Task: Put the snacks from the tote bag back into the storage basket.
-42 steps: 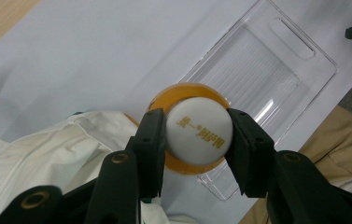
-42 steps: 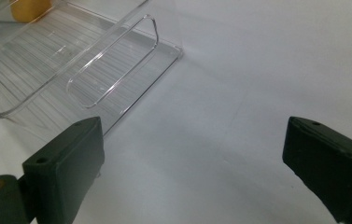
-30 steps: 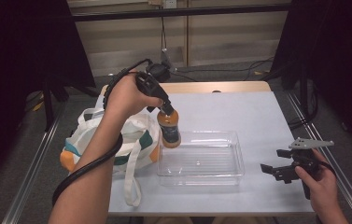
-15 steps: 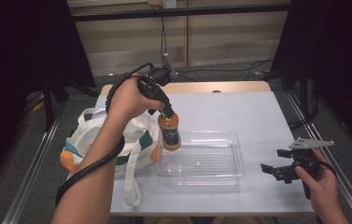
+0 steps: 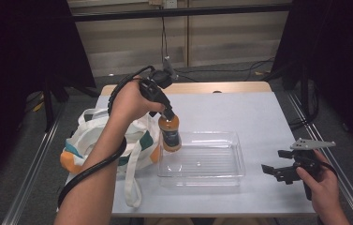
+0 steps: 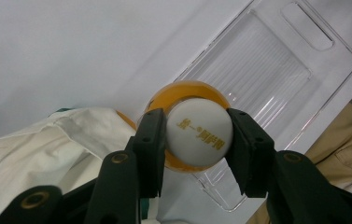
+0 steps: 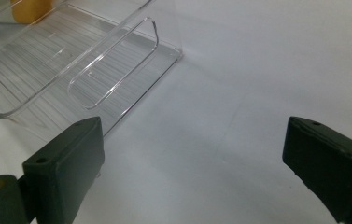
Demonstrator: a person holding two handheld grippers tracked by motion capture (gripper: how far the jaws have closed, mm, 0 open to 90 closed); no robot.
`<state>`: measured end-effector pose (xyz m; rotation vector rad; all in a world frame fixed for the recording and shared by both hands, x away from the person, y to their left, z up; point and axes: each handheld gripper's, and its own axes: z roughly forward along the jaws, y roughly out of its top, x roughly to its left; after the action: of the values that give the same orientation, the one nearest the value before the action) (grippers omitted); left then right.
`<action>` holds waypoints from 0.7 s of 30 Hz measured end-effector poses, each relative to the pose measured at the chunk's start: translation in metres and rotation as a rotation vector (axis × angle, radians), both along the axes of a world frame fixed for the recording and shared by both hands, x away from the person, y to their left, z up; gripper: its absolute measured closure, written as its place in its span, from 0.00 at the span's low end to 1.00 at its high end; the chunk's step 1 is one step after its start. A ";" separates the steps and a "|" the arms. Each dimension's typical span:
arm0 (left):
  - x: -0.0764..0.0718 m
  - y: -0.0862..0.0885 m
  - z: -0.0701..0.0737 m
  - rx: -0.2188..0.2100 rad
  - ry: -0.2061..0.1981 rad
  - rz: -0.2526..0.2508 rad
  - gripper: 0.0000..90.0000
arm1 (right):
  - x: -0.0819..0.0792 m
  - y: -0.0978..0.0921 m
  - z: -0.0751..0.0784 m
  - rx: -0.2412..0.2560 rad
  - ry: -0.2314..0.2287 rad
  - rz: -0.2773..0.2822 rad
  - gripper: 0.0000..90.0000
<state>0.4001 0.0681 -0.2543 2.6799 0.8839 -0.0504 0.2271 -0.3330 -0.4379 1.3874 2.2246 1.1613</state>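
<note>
An orange drink bottle (image 5: 170, 132) with a white cap (image 6: 198, 135) hangs upright over the left end of a clear plastic tray (image 5: 201, 158). My left gripper (image 5: 168, 114) is shut on the bottle's cap from above, jaws on both sides (image 6: 197, 140). The tray (image 6: 267, 70) lies below the bottle, and its near wall (image 7: 113, 70) shows in the right gripper view with the bottle (image 7: 30, 9) at the top left. My right gripper (image 5: 277, 165) rests open low over the table at the right, nothing between its jaws (image 7: 197, 163).
A cream cloth tote bag (image 5: 104, 140) with green and orange patches lies at the table's left, next to the tray. Its fabric (image 6: 47, 154) is under the left gripper. The grey tabletop (image 5: 239, 112) stretches behind and right of the tray.
My left gripper has carried the bottle a little right and down, from beside the bag to over the tray's left end. The right gripper has stayed still.
</note>
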 end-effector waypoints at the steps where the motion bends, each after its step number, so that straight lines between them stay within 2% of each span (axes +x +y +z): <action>1: 0.000 0.000 -0.001 0.004 0.001 -0.002 0.66 | 0.000 0.000 0.000 0.001 0.000 0.000 0.06; 18: 0.003 0.005 -0.008 0.009 0.000 0.026 0.66 | 0.000 0.000 0.000 -0.002 0.000 0.001 0.06; 21: 0.004 0.004 -0.009 0.014 0.001 0.015 0.66 | 0.000 0.001 0.000 -0.002 -0.001 0.004 0.06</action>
<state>0.4039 0.0724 -0.2629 2.6866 0.9083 -0.0426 0.2272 -0.3321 -0.4379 1.3817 2.2287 1.1610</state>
